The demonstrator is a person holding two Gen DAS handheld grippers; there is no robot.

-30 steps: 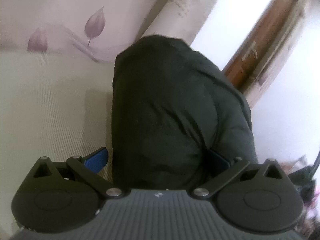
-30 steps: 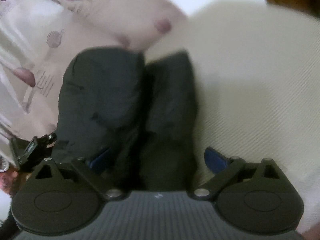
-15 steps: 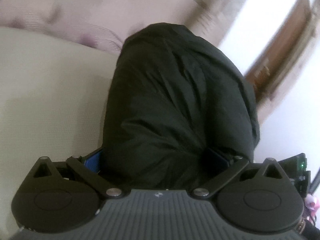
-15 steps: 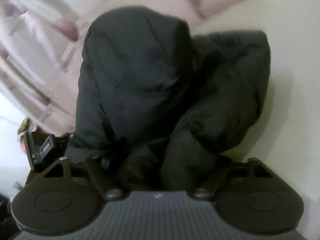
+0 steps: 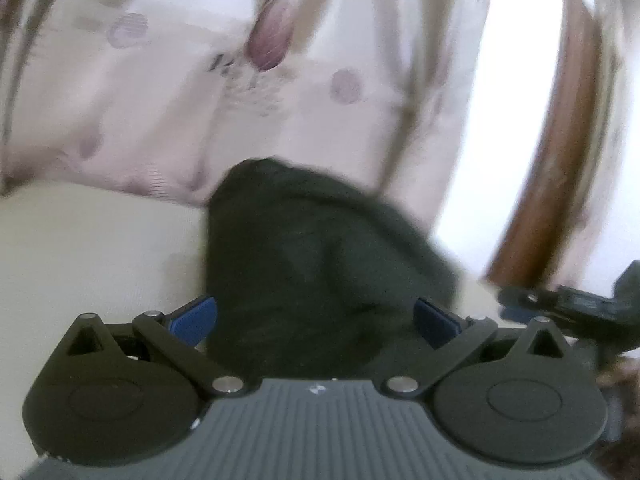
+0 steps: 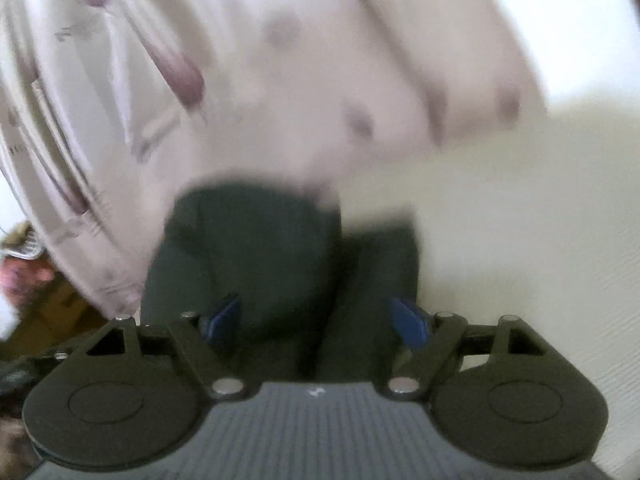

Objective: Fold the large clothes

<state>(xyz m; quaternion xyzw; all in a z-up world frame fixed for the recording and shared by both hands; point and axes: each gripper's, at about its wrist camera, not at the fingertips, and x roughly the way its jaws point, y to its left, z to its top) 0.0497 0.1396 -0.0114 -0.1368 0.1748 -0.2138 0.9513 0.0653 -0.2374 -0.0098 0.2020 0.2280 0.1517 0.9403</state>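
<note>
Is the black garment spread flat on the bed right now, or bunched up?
Bunched up. The black garment stands as a puffy mound between the left tongs; in the right wrist view it shows two lumps. How neatly it is folded: cannot tell, blurred.

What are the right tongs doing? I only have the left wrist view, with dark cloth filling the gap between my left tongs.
Observer: The right tongs have just been closing, with the dark garment bunched between them.
Operator: Is it one lump there?
Observer: No, two: a bulkier one on the left and a narrower one on the right.
Operator: What lies beyond it on the right?
Observer: Bare cream bedding, with the patterned pink cover above.
</note>
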